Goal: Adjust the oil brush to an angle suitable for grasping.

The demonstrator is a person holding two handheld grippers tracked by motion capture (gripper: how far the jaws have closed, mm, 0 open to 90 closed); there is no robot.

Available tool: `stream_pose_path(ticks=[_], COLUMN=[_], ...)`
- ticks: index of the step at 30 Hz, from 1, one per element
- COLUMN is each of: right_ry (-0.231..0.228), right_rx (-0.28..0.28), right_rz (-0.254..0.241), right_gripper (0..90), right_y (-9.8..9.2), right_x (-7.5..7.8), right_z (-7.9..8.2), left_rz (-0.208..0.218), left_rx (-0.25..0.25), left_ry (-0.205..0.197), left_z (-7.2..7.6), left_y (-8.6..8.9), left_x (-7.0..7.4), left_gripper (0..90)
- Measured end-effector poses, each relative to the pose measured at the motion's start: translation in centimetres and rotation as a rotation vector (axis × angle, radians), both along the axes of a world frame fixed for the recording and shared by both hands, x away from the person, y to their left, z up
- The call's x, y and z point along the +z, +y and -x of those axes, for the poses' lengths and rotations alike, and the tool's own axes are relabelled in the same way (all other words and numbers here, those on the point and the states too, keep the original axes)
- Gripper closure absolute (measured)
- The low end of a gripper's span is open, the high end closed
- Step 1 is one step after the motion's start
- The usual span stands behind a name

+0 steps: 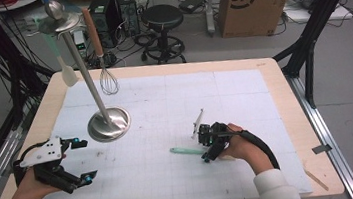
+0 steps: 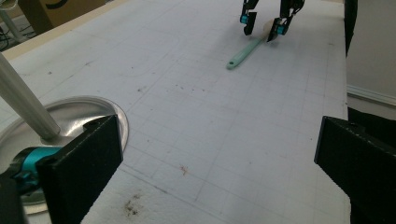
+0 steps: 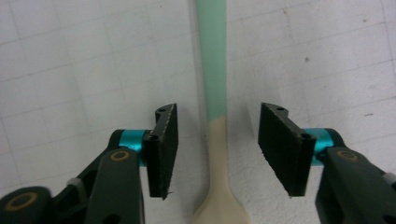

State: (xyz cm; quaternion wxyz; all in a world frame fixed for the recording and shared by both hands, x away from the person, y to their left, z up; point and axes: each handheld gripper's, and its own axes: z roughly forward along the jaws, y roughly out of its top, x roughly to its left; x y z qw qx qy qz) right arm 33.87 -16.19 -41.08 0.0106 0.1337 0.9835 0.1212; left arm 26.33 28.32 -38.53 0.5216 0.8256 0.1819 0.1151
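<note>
On the white mat: spatula (image 3: pixel 212 70) straddled by right gripper (image 3: pixel 217 149).
Jaws spread, spatula untouched; left gripper (image 1: pixel 78 161) held wide apart.

Left hand-held gripper (image 1: pixel 81 159) sits low at the near left of the surface (image 1: pixel 175 104), forearm coming in from the bottom edge, jaws spread wide and pointing toward the right side. Right hand-held gripper (image 1: pixel 207 143) is tipped down close to the surface, hand wrapped around its body, white sleeve showing at the wrist. Its jaws are partway apart, pads not pressing on anything.
</note>
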Motion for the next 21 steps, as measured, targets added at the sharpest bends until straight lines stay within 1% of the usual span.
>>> stream_pose_path(ticks=[1, 3, 4, 5, 8, 10, 15, 18, 19, 21], right_ry=[0.004, 0.002, 0.007, 0.001, 0.008, 0.018, 0.024, 0.025, 0.024, 0.023], right_rx=[-0.001, 0.000, 0.003, 0.005, 0.013, 0.011, -0.007, -0.005, 0.001, 0.008], right_rz=[0.001, 0.010, 0.011, 0.015, 0.029, 0.038, 0.048, 0.051, 0.058, 0.071], right_gripper=[55.3, 58.8, 62.2, 64.8, 69.2, 70.9, 74.0, 77.0, 79.8, 80.3], right_y=[0.0, 0.1, 0.2, 0.2, 0.5, 0.6, 0.7, 0.9, 1.0, 1.2], right_x=[0.0, -0.1, 0.0, 0.0, 0.0, 0.0, 0.0, 0.0, 0.0, 0.0], right_z=[0.0, 0.0, 0.0, 0.0, 0.0, 0.0, 0.0, 0.0, 0.0, 0.0], left_rz=[0.000, -0.001, -0.001, -0.001, 0.001, -0.001, -0.005, -0.002, -0.001, -0.002], left_rx=[0.000, 0.000, 0.000, 0.000, 0.001, -0.001, -0.004, -0.004, -0.002, -0.003], left_ry=[0.000, 0.001, 0.002, 0.001, 0.002, 0.000, -0.003, -0.002, 0.000, -0.001], left_z=[0.0, 0.0, 0.0, 0.0, 0.0, 0.0, 0.1, 0.1, 0.1, 0.1], left_y=[0.0, 0.0, 0.0, 0.0, 0.0, 0.0, 0.0, -0.1, -0.1, -0.1], left_x=[0.0, 0.0, 0.0, 0.0, 0.0, 0.0, 0.0, 0.0, 0.0, 0.0], left_gripper=[1.6, 1.6, 1.7, 1.6, 1.7, 1.6, 1.6, 1.7, 1.6, 1.6])
